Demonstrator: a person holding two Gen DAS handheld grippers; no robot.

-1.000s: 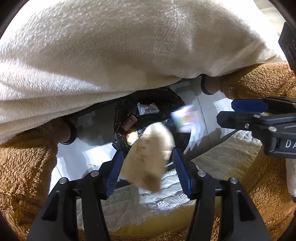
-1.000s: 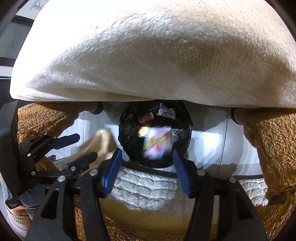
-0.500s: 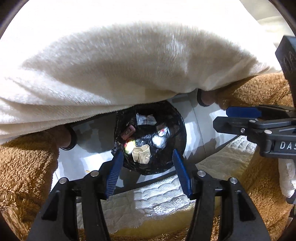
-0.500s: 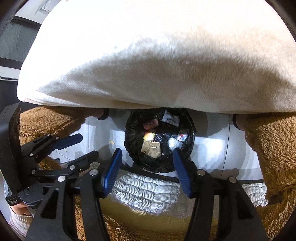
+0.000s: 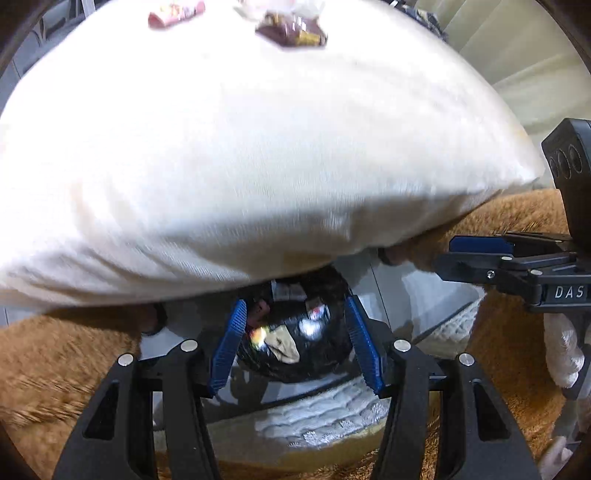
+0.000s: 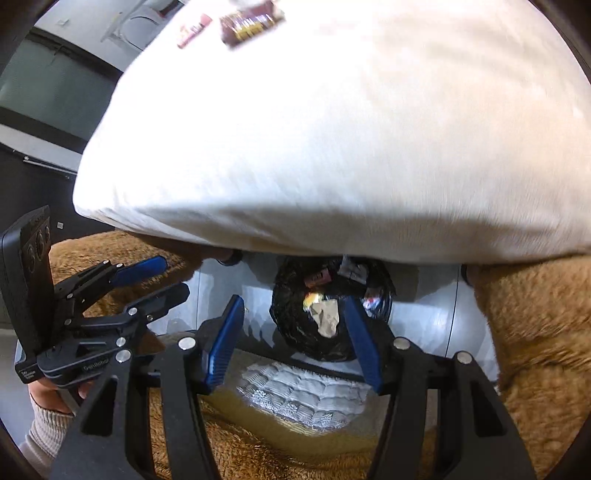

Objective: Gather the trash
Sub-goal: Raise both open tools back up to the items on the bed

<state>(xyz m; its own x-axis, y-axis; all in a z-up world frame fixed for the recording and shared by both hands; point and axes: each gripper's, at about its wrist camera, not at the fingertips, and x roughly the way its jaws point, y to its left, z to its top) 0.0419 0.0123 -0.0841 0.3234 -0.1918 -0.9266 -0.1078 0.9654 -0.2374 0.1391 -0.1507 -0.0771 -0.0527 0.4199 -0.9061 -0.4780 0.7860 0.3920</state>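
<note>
— where's the bin (image 5: 295,343)?
— on the floor (image 6: 236,295) below me, past the mattress edge (image 6: 303,391), under the cushion (image 5: 240,147).
— and the trash?
— some in the bin, two wrappers (image 5: 291,31) on the cushion's far side.

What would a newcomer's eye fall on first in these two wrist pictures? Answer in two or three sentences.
A big white cushion fills the upper half of both views, with two wrappers still lying on its far end. Below it, between the open left gripper, sits a black-lined trash bin on the floor holding crumpled trash.
</note>
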